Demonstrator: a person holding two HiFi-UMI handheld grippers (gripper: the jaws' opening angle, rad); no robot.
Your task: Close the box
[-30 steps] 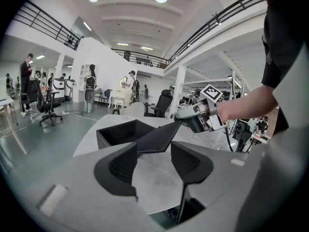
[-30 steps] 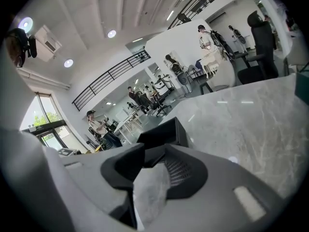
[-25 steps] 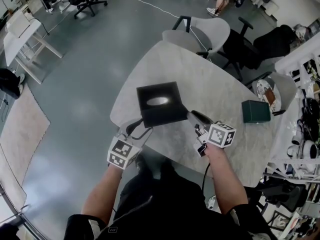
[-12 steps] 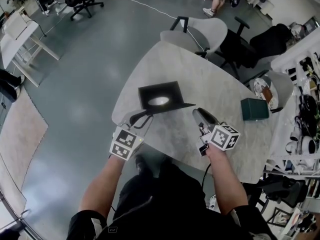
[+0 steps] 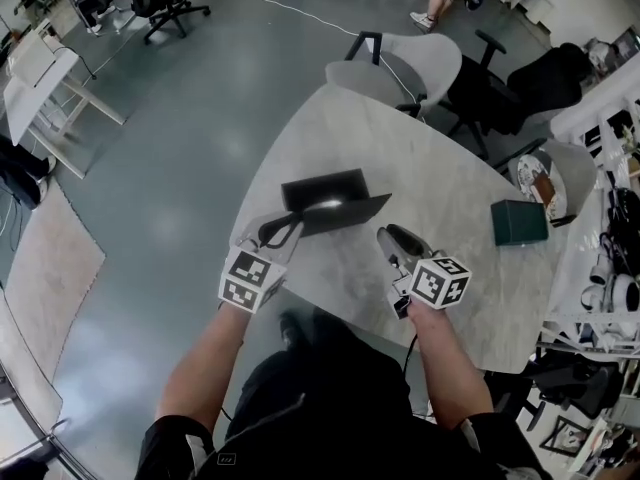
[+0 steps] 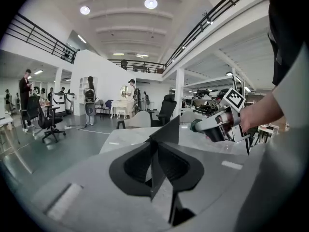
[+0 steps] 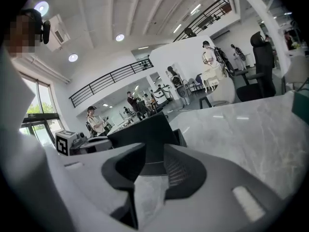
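Two grippers meet us at the lower edge of a pale, marble-patterned table that fills the centre of the head view. The black box sits on it left of centre, with its lid tilted up on the side nearest the bottom of the frame.

We see the left gripper at the lid's left corner. Its jaws have just been closing, and in the left gripper view they pinch the thin black panel edge-on. The right gripper lies to the lid's lower right. Its jaws have also just been closing, yet they stand apart over bare tabletop, clamping nothing.

A dark green box rests well apart at the right. Around the table we find a grey floor, a grey chair and a black chair at the top. The gripper views show a white hall with a balcony railing and round ceiling lights.
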